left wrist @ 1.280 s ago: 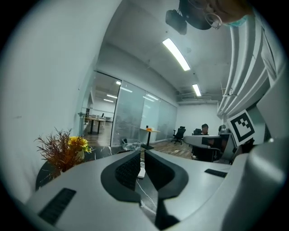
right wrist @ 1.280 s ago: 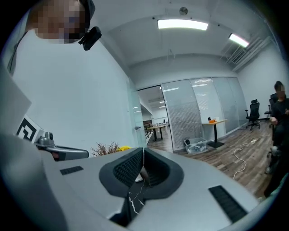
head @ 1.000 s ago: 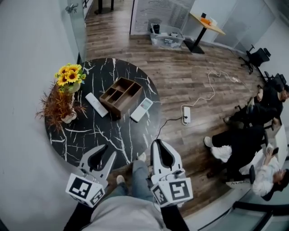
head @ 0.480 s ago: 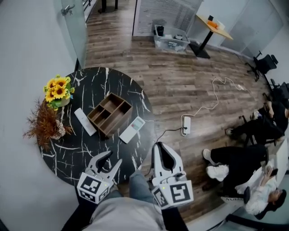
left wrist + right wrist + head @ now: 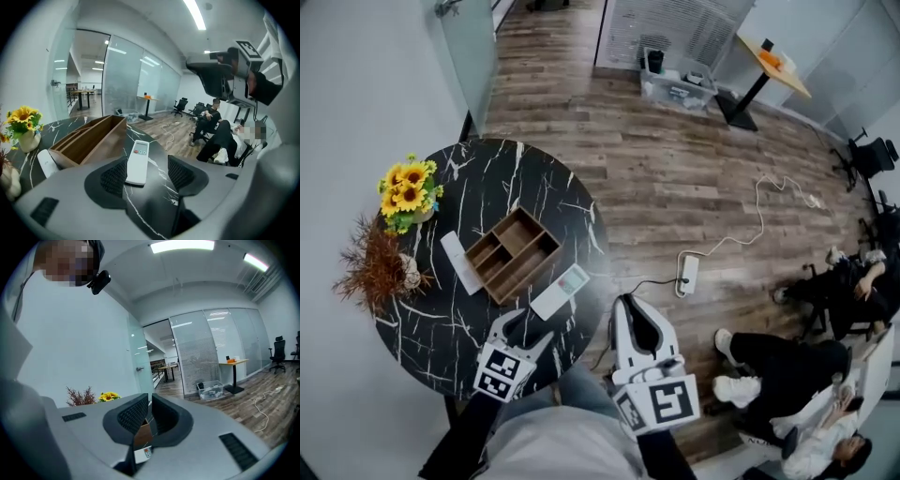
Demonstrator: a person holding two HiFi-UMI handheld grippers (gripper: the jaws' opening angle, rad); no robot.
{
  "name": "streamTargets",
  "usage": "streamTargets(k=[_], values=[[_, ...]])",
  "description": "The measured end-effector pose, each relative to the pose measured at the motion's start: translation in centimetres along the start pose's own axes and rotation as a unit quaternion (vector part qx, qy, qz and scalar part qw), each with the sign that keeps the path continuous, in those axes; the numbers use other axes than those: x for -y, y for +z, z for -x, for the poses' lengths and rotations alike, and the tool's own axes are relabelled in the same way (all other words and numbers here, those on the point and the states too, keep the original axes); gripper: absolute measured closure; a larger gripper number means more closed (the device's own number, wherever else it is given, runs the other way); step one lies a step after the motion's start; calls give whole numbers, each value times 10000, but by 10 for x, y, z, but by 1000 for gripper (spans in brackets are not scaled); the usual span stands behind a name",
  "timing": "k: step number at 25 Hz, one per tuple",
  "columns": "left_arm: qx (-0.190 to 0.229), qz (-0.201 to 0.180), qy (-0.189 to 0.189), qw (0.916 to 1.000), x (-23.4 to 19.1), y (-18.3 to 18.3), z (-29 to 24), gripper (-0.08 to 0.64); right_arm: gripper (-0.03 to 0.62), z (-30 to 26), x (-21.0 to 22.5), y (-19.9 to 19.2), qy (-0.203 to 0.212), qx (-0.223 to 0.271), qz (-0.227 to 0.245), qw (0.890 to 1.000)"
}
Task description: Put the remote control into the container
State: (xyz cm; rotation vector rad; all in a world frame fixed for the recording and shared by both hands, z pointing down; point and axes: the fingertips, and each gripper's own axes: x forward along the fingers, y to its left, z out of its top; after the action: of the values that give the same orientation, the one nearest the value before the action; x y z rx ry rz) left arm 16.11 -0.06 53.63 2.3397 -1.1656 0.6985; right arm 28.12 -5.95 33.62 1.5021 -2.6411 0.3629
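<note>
Head view: the round black marble surface (image 5: pixel 487 187) carries a wooden container (image 5: pixel 528 277) with open compartments. The white remote control (image 5: pixel 561 292) lies flat on the surface at 4 o'clock of the container, just beside its corner. A second white remote (image 5: pixel 459 262) lies at 9 o'clock of it, and the sunflowers (image 5: pixel 406 192) stand at 10 o'clock. The left tool (image 5: pixel 525 328) hangs over the surface edge at 7 o'clock of the remote control. In the left gripper view its jaws are spreading, and the remote control (image 5: pixel 138 161) sits between the pads, untouched. The right tool (image 5: pixel 633 309) is off the surface at 3 o'clock of the left one, its jaws pressed together on nothing.
</note>
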Motion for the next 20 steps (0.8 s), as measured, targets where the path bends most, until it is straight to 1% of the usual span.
streamTargets(k=[4, 9, 12, 17, 20], values=[[-403, -53, 96, 9991, -9, -18, -25, 293, 586, -12, 8, 0, 24, -79, -28, 10000], [-871, -492, 118, 9949, -17, -38, -51, 281, 584, -19, 14, -4, -23, -181, 21, 9998], [-1174, -643, 95, 9910, -23, -51, -62, 281, 584, -21, 16, -8, -74, -266, 13, 9996], [-1375, -704, 60, 9880, -31, -64, -73, 281, 584, -23, 18, -13, -160, -359, 13, 9992], [-1485, -644, -5, 9868, -34, -70, -79, 281, 585, -25, 16, -15, -158, -405, 6, 9991]])
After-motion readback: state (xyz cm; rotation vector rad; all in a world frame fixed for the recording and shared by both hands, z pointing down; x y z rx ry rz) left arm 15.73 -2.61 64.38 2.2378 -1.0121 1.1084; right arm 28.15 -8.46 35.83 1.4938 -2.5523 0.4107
